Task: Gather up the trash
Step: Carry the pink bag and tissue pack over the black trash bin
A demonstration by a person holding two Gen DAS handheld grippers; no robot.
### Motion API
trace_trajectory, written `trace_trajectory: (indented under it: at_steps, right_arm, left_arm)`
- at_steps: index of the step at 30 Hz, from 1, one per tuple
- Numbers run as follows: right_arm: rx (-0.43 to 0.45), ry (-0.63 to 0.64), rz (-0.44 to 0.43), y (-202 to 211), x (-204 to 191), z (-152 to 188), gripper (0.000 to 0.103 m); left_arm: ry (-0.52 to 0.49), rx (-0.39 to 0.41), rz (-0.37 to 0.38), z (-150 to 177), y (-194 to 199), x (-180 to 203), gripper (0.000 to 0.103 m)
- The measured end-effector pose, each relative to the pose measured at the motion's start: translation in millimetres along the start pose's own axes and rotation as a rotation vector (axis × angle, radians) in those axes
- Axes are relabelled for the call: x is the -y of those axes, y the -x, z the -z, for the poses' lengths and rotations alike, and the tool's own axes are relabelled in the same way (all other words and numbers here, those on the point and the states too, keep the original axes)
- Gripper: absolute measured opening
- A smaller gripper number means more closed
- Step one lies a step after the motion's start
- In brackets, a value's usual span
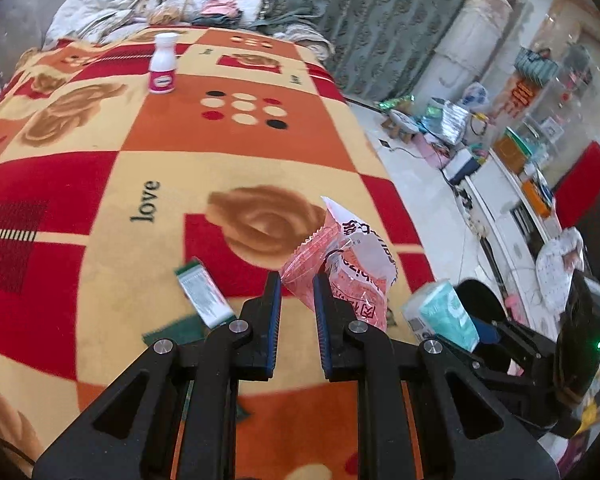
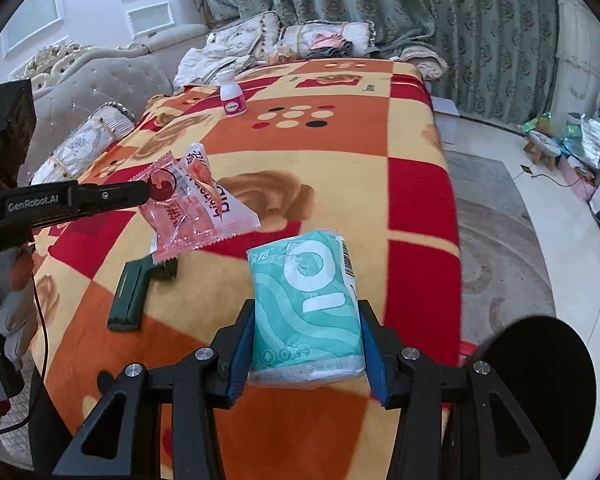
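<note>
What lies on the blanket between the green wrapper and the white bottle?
Only bare blanket between green wrapper and white bottle, in the right wrist view.

The left gripper's (image 1: 297, 286) pads hide the pinched edge of the pink wrapper (image 1: 352, 264), and the print on it stays too crumpled to read. The tissue pack (image 2: 306, 312) covers the blanket (image 2: 340, 152) beneath it in the right wrist view — its lower lettering blurs. The white bottle's (image 1: 163, 65) label is too small to read, and the green box (image 1: 204, 304) is smeared by motion.
</note>
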State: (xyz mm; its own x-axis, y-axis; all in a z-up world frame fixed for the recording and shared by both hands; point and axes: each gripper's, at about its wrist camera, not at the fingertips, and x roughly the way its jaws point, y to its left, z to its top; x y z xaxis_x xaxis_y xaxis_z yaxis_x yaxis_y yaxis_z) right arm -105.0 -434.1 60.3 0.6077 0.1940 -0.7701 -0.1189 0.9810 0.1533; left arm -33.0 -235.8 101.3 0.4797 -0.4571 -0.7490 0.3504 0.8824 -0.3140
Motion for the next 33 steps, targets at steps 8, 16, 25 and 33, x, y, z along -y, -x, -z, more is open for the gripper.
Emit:
trace_trajectory:
  at_steps: [8, 16, 25, 33]
  right_arm:
    - [0.012, -0.021, 0.025, 27, 9, 22, 0.046]
    - [0.013, -0.049, 0.046, 43, 20, 38, 0.046]
    - [0.021, -0.082, 0.062, 54, 35, 50, 0.046]
    - [0.028, -0.111, 0.097, 66, 56, 58, 0.046]
  left_arm:
    - [-0.053, -0.004, 0.021, 20, 10, 37, 0.014]
    - [-0.081, -0.009, 0.035, 33, 15, 56, 0.014]
    - [-0.093, -0.014, 0.052, 37, 14, 70, 0.014]
    - [-0.125, -0.03, 0.085, 40, 5, 95, 0.014]
